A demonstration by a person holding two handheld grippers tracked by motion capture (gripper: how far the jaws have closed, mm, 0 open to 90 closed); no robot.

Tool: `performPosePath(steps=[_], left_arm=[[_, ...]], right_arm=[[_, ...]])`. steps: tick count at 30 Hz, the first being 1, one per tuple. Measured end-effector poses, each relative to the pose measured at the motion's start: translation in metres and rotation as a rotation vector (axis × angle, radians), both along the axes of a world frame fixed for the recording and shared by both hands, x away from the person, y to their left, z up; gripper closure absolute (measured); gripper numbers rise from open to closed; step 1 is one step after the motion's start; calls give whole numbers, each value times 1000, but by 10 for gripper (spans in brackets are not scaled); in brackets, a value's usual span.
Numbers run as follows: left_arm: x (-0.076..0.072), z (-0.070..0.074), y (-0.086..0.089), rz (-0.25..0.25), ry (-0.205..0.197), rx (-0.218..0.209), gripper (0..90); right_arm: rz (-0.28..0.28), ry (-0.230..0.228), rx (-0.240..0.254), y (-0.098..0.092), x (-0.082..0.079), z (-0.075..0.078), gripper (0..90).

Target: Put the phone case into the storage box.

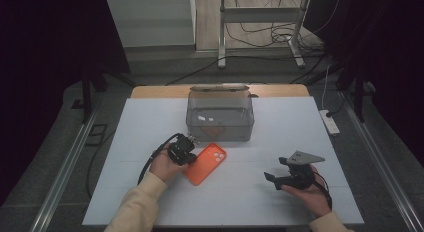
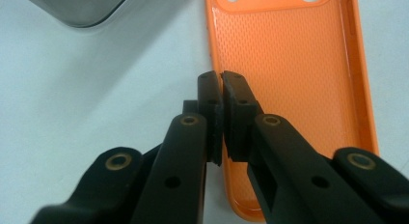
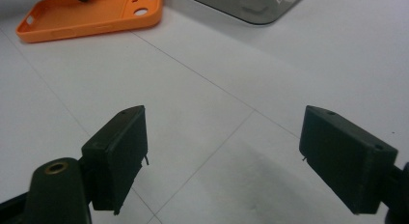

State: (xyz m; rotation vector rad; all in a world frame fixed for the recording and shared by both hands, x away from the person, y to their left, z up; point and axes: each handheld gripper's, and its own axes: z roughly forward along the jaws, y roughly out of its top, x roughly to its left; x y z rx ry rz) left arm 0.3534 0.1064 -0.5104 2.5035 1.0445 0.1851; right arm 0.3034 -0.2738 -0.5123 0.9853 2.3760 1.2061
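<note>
Orange phone case (image 2: 299,89): left tongs (image 2: 222,81) clamped on its near side wall. Keep the pinch square, lift slowly. Right tongs (image 3: 224,161) wide, empty, well apart.

Grey floor (image 1: 150,67) (cables (image 1: 260,37) trailing); dark curtains (image 1: 45,52).

Orange phone case (image 2: 294,69), finely dotted texture inside. Black claws: left claw (image 2: 222,79), right claw (image 3: 224,156). Smoky grey translucent box (image 1: 220,114) on white table (image 1: 280,142).
</note>
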Motion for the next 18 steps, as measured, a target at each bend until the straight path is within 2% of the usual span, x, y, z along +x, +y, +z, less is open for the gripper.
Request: performPosePath(steps=[12,18], left_arm=[[-1,1,-1,5,-10,12,881],[-2,1,-2,19,-18,11,881]], right_arm=[[-2,0,-9,0,-1,1,175],[1,-1,4,0,0,1,175]])
